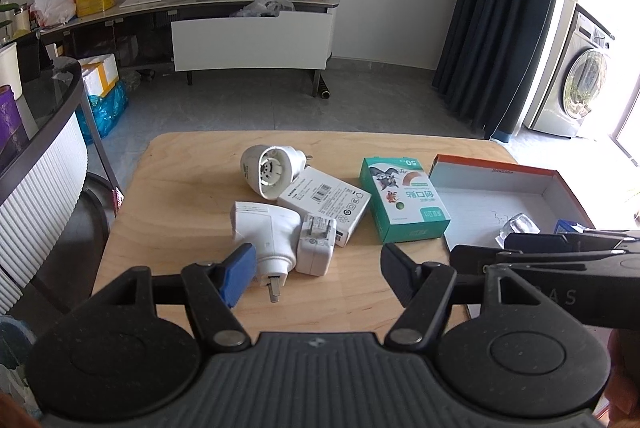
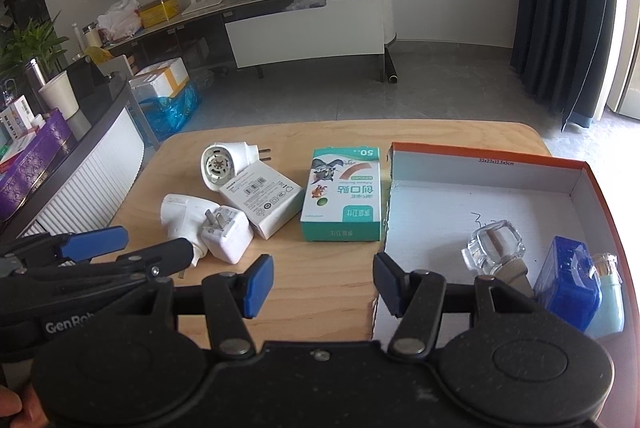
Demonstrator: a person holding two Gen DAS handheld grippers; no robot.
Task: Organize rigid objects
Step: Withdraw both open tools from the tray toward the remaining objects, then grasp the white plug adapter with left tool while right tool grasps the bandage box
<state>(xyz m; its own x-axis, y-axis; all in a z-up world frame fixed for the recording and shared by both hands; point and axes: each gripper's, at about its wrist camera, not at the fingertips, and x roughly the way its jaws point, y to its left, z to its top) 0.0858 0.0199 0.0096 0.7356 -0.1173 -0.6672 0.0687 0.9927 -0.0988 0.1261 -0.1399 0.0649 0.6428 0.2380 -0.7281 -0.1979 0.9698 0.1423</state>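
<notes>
On the wooden table (image 1: 192, 196) lie a round white plug-in device (image 1: 266, 172), a flat white box (image 1: 326, 202), a white adapter (image 1: 266, 232) with a small white charger (image 1: 316, 246) against it, and a green plaster box (image 1: 402, 202). An open orange-rimmed cardboard box (image 2: 480, 172) at the right holds a clear glass stopper (image 2: 494, 248), a blue item (image 2: 568, 286) and a pale green bottle (image 2: 608, 300). My left gripper (image 1: 318, 278) is open just short of the adapter. My right gripper (image 2: 322, 284) is open over the cardboard box's near left corner.
Beyond the table's far edge is grey floor, a white TV cabinet (image 1: 252, 40) and dark curtains (image 1: 500, 8). A curved ribbed counter (image 1: 44, 168) stands close on the left. A washing machine (image 1: 580, 76) is at the far right.
</notes>
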